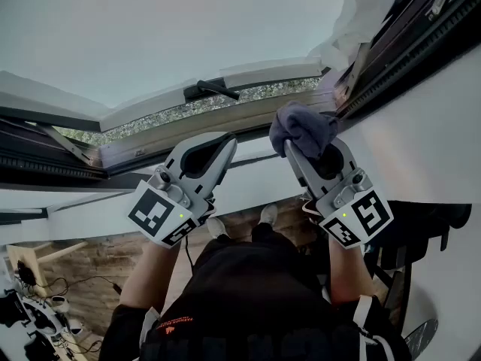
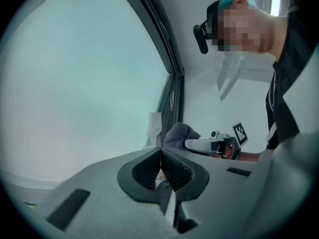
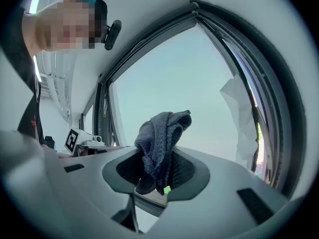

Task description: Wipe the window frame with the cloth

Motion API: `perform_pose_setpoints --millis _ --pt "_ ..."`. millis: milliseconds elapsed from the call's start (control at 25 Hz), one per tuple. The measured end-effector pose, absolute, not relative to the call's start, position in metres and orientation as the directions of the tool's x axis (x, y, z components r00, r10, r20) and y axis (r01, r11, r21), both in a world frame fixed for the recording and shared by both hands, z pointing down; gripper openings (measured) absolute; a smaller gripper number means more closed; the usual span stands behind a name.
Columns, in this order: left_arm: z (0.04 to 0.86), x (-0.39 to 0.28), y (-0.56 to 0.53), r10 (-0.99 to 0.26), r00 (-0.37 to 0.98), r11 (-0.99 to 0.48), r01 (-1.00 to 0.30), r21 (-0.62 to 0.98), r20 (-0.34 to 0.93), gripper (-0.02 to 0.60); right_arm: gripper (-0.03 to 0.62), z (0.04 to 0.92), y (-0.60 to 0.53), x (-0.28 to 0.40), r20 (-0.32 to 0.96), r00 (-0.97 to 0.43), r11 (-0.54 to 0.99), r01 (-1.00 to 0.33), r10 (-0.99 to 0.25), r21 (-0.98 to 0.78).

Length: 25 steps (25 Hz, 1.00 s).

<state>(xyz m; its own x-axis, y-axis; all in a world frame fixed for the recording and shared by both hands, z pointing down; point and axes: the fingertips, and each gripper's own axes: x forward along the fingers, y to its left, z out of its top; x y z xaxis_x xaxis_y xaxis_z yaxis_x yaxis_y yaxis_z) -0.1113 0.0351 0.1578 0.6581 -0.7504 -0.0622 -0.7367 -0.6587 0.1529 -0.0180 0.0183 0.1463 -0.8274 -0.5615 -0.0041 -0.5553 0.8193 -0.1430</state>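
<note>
A bunched grey cloth [image 1: 302,128] sticks out of my right gripper [image 1: 301,144], which is shut on it; in the right gripper view the cloth [image 3: 160,143] stands up between the jaws. The cloth is raised near the window frame [image 1: 225,123], close to its right corner, and I cannot tell whether it touches. My left gripper [image 1: 225,143] hovers beside it to the left, shut and holding nothing; its jaws [image 2: 160,167] meet at the tips. The left gripper view also shows the cloth [image 2: 180,134] and the right gripper [image 2: 212,146].
A black window handle [image 1: 213,89] sits on the open sash above the frame. A white crumpled sheet [image 1: 352,25] hangs at the frame's upper right corner. White wall lies to the right, and a wooden floor with cables far below.
</note>
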Motion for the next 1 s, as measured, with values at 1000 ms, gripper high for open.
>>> perform_pose_setpoints --millis 1000 --pt "0.158 -0.011 -0.021 -0.639 0.767 -0.767 -0.628 0.136 -0.058 0.02 0.117 0.132 -0.048 0.108 -0.035 -0.651 0.65 -0.752 -0.759 -0.107"
